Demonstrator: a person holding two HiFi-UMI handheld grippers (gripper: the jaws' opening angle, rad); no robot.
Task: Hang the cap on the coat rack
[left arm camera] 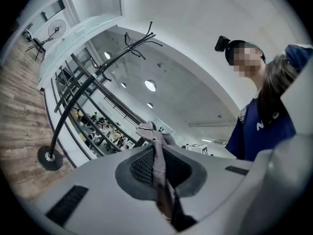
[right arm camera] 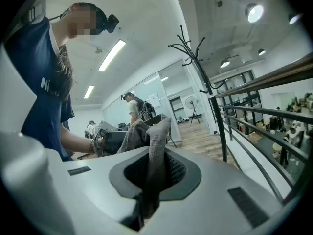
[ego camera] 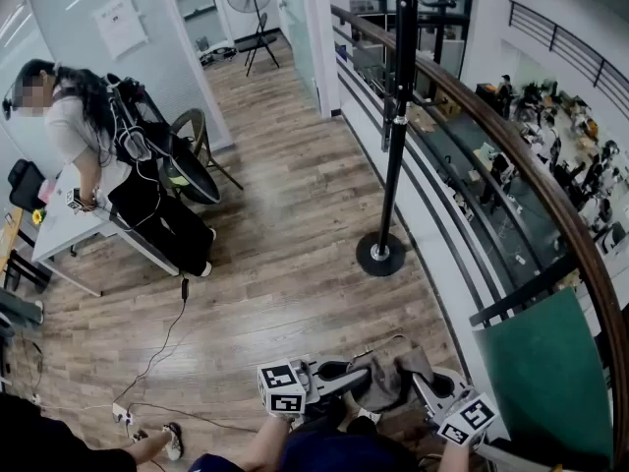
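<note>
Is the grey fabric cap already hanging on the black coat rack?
No, the left gripper and right gripper hold the cap apart from the coat rack.

Little txt here. Navy shirt [right arm camera: 34, 67], up-left of the fingers of the right gripper [right arm camera: 152, 170]: white letters start "Ni", rest cut off. Up-right of the left gripper [left arm camera: 159, 175] fingers, same shirt: only "N" shows. Wall sheet [ego camera: 123, 23], far up-left of both grippers' fingers: print too small.

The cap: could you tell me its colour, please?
The cap is greyish-brown; right gripper view shows best.
</note>
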